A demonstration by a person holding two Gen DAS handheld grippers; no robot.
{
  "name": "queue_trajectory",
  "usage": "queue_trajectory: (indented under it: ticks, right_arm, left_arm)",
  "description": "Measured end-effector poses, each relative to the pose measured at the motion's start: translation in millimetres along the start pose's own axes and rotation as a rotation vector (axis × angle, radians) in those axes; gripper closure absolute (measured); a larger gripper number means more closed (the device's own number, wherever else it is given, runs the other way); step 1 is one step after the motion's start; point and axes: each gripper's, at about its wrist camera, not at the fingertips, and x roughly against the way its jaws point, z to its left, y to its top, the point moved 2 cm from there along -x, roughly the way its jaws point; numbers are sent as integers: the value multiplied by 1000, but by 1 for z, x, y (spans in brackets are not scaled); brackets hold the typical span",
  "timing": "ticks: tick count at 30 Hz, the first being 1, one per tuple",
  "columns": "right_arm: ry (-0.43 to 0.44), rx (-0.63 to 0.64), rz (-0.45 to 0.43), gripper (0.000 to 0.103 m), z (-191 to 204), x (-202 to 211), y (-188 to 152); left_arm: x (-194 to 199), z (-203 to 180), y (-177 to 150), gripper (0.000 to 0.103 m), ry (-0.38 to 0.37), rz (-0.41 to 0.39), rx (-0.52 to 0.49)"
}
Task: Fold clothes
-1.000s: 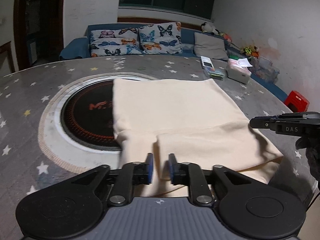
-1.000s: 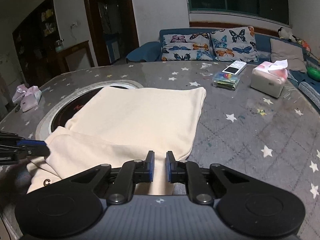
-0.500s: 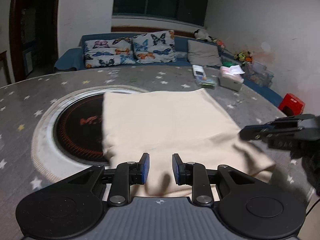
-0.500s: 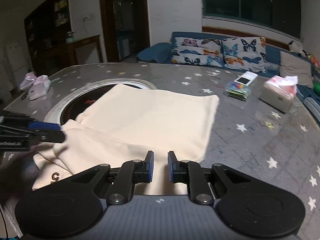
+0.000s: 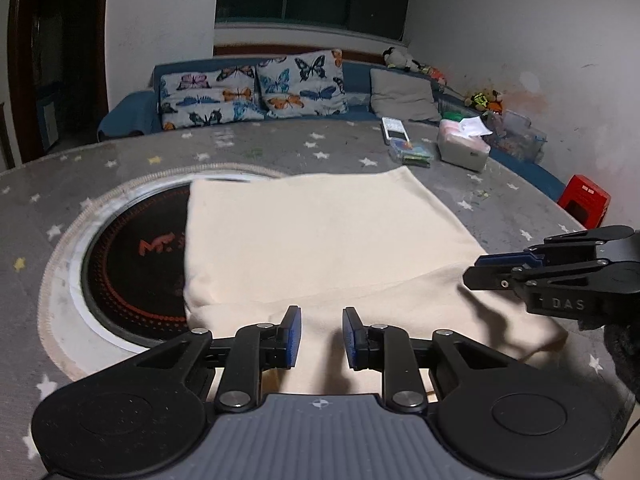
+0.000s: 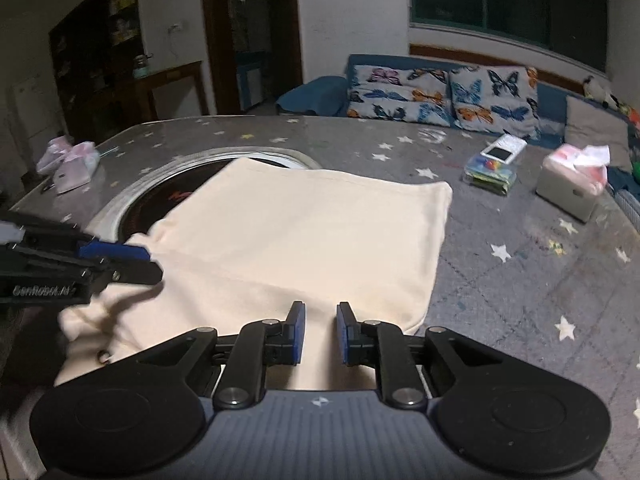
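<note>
A cream garment [image 5: 320,232] lies folded flat on the round star-patterned table [image 5: 248,152], its far-left part over the black hob [image 5: 132,256]. My left gripper [image 5: 322,316] hovers over the garment's near edge, open by a narrow gap, with no cloth between the blue pads. At the right of this view, my right gripper [image 5: 474,270] is side-on above the garment's near right corner. In the right wrist view the garment [image 6: 304,232] fills the middle and my right gripper [image 6: 321,310] is open a little, holding nothing. The left gripper [image 6: 152,262] reaches in from the left.
A tissue box [image 5: 460,148], a small clear box of coloured bits [image 5: 410,152] and a remote sit at the table's far right. Pink bags [image 6: 72,160] lie at its far left. A red box [image 5: 584,204] stands beyond the right edge. A sofa [image 5: 256,96] lines the back wall.
Both grippers' jaws have spread slightly. Each gripper shows further into the other's view, nearer the garment's near corners. The garment has not moved.
</note>
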Motion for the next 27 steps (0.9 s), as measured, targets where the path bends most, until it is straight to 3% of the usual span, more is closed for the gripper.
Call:
queue_trajectory:
  ticks: [5,10,14,16,25,27]
  right_arm:
    - [44,52,17,85,13,17,-8]
    - [41,99,75,81,20,15,-23]
    - [49,143,76,80,26,25,-24]
    - [53,165,77,79,29,30,-25]
    - [24,283,96,68,39,55,-34]
    - [12,323,98,61,42,61,-38]
  left_arm:
    - [24,3,-9,78,-4,-6,-46]
    - [51,-3,-31,77,-17,16,-174]
    - [73,-8,-48,58,-8,16,-297]
    - [80,-12,-56,57,1,5,-385]
    - [68,-33,-86,57,55,-45,-653]
    - [64,-39,-89,57,48,-66,-688]
